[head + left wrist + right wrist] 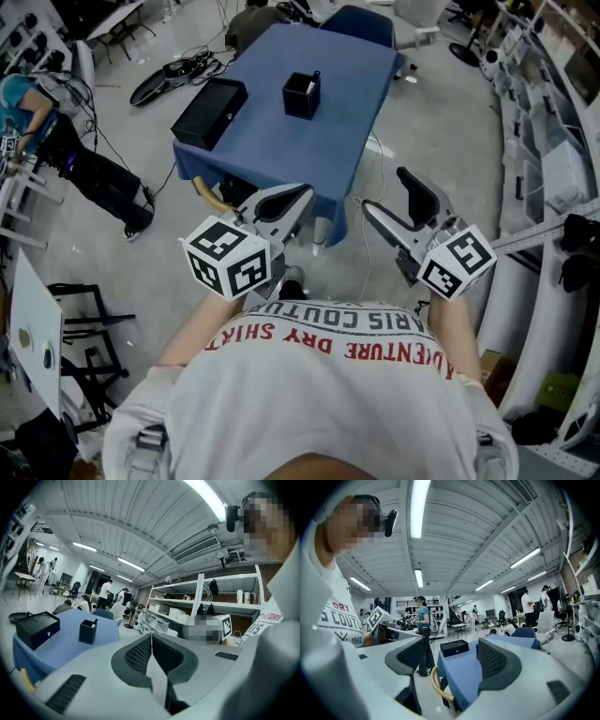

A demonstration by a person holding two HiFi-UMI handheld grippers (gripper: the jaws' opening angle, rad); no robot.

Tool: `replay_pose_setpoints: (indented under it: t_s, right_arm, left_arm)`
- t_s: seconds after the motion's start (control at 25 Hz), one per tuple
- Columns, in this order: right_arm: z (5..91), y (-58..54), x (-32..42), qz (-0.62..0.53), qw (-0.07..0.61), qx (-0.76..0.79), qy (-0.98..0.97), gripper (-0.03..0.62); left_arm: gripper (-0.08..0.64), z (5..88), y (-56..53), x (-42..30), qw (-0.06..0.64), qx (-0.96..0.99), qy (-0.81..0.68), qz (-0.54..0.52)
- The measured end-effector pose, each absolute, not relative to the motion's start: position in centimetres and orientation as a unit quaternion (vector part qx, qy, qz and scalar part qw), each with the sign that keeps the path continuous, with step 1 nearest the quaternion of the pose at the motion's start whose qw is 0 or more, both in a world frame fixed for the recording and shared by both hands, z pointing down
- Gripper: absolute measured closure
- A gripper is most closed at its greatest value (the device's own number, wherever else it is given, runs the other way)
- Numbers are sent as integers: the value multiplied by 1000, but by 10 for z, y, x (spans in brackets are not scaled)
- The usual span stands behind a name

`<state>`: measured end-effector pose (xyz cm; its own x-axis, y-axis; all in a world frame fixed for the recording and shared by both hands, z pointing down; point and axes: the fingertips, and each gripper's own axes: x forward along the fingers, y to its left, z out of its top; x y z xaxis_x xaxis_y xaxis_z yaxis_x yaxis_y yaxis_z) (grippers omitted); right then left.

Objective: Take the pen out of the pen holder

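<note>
Blue-clothed table (361, 131) stands ahead on the workshop floor. Pen holder (302, 96) sits mid-table, with a black box (209, 112) by the left edge. Pen (315, 80) stands near upright in the holder. Your left gripper (298, 194) has its jaws pressed together on nothing; your right gripper (384, 192) gapes, empty. Both hang short of the near edge, holder straight ahead of the left one. Likely pull: straight up.
</note>
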<state>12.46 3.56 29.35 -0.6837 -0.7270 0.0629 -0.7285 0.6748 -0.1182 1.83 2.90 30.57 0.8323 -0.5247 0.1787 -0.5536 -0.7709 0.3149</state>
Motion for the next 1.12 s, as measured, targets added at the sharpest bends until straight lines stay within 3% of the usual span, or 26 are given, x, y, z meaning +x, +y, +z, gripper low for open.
replay_pose_setpoints:
  t_s: [0.64,1.12]
  right_arm:
    - [313,-133,56,102,19,439,-893,245]
    - [329,-188,45,103,50,454,-884,245]
  left_arm:
    - [531,328,-154,-52,205,945,-249,55]
    - [531,352,-209,-59,222,944,-239,48]
